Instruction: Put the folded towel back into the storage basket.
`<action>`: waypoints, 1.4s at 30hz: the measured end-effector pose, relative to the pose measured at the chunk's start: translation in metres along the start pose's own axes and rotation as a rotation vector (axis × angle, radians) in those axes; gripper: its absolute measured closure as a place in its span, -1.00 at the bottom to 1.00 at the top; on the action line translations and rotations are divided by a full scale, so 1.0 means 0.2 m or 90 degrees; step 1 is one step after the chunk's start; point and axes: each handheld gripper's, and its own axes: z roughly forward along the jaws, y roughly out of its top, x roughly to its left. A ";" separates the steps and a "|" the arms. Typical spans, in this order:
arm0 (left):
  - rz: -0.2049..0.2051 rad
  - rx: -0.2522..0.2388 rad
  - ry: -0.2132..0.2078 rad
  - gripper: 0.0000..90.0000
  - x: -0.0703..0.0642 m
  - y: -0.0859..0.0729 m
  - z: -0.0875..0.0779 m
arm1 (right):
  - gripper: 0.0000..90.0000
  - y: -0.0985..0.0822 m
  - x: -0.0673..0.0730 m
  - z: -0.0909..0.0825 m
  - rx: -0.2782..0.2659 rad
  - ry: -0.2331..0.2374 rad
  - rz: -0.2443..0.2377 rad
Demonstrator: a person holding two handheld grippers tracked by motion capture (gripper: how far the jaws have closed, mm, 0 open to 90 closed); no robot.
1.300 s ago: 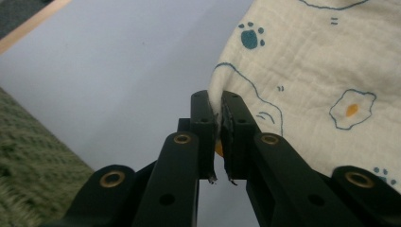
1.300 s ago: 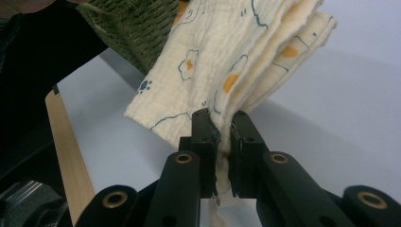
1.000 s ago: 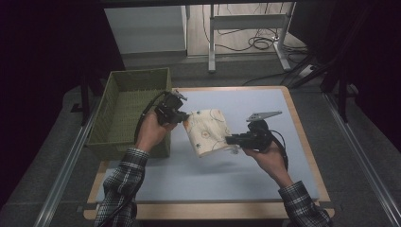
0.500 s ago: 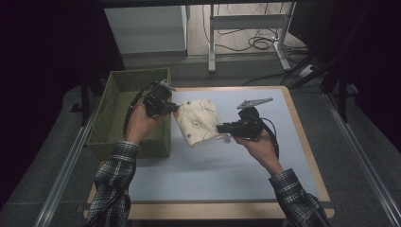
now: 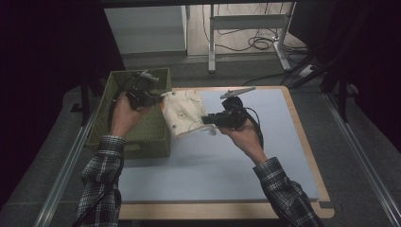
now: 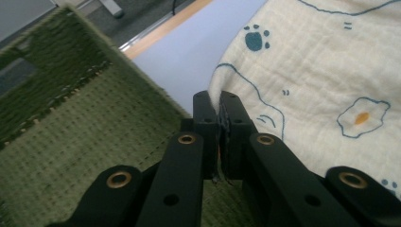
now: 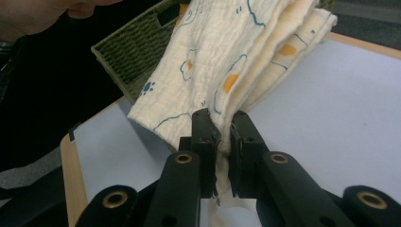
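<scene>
Left claw (image 5: 158, 98) pinched tight on one edge of the cloth (image 5: 183, 113). Right claw (image 5: 206, 120) pinched tight on the other edge. Cloth up off the table (image 5: 227, 165), right beside the green basket (image 5: 142, 137)

Left claw (image 6: 219, 118) pinching printed cloth (image 6: 321, 80) edge, green basket (image 6: 71, 132) beneath

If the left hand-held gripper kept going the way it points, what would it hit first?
Likely the cream printed muslin cloth that the left hand-held gripper already pinches; past that, the pale blue table mat, though depth is unclear.
</scene>
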 end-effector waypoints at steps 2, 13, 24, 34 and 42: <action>-0.001 -0.003 0.009 0.94 0.03 0.00 -0.02 | 0.83 0.03 0.01 0.02 -0.001 0.001 0.000; -0.031 -0.013 0.067 0.94 0.19 -0.08 -0.13 | 0.83 0.13 0.10 0.23 -0.006 0.020 -0.008; -0.062 0.014 0.130 0.94 0.35 -0.24 -0.16 | 0.83 0.18 0.22 0.54 0.010 0.032 -0.006; -0.069 0.045 0.156 0.93 0.42 -0.37 -0.15 | 0.82 0.16 0.33 0.80 0.052 0.027 0.003; -0.070 0.058 0.164 0.93 0.45 -0.43 -0.11 | 0.81 0.15 0.36 0.92 0.079 0.015 0.013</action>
